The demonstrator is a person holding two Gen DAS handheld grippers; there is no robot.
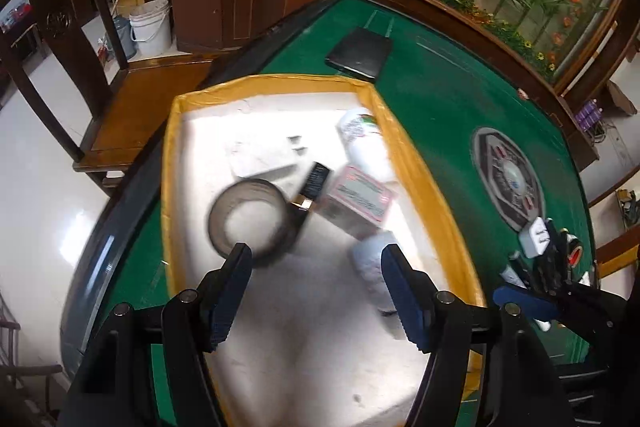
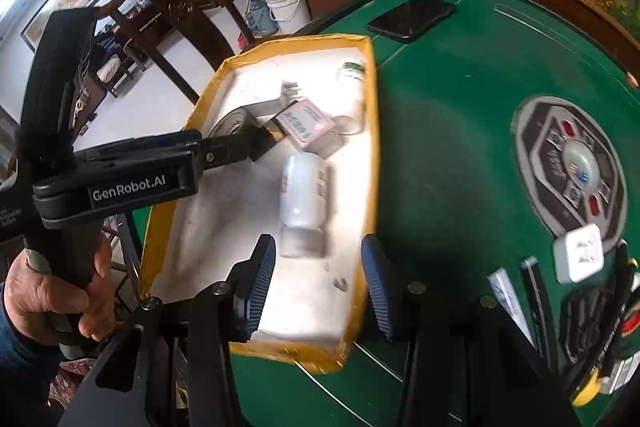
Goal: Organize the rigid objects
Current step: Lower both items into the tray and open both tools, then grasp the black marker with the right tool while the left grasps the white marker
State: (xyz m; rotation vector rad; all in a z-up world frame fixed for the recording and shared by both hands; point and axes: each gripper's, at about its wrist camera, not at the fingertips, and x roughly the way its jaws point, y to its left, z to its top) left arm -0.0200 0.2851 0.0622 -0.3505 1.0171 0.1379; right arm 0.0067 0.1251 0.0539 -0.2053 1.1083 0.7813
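A white foam tray with a yellow taped rim (image 1: pixel 404 147) (image 2: pixel 374 131) lies on the green table. In it are a tape roll (image 1: pixel 250 219), a black tube (image 1: pixel 310 189), a pink box (image 1: pixel 358 201) (image 2: pixel 308 125), a white bottle lying on its side (image 2: pixel 304 193) (image 1: pixel 374 269) and a white jar (image 1: pixel 362 143). My left gripper (image 1: pixel 316 291) is open and empty above the tray's near half. My right gripper (image 2: pixel 318 287) is open and empty over the tray's near right corner. A white charger (image 2: pixel 578 253) (image 1: pixel 534 237) and several dark items (image 2: pixel 588 319) lie on the table at the right.
A black phone (image 1: pixel 360 53) (image 2: pixel 412 17) lies on the green table (image 1: pixel 440 99) beyond the tray. A round control panel (image 2: pixel 572 163) (image 1: pixel 508 179) is set in the table's middle. Wooden chairs (image 1: pixel 60 39), a white bucket (image 1: pixel 152 25) and cabinets stand behind.
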